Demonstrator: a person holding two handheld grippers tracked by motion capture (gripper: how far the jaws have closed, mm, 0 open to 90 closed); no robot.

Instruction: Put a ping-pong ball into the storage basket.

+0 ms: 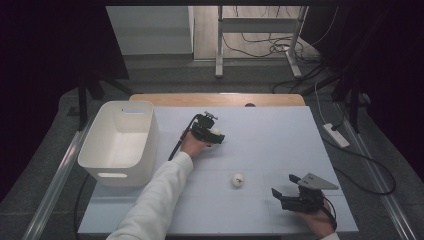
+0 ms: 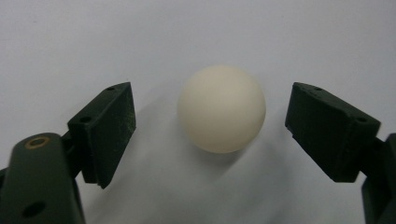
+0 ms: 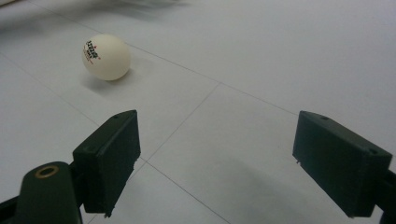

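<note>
Grasping step, judged from the pictures: at upper centre of the high view the left gripper (image 1: 216, 134) is straddling a plain cream table-tennis ball (image 2: 221, 108) on the white tabletop (image 1: 270, 145), jaws part-open with gaps on both sides (nothing gripped yet). Next move: closing squarely, since the ball may roll. The right gripper (image 1: 286, 192), lower right, is idling wide open and empty; a printed ball (image 3: 106, 56) and white bin (image 1: 120, 142) are waiting.

Cream ball (image 2: 221, 114) between black gripper (image 2: 210, 135) jaws, second cream ball (image 3: 106, 56) with dark and red print, white bin (image 1: 120, 142), pale grey bench (image 1: 270, 145), white sleeve (image 1: 155, 200)
</note>
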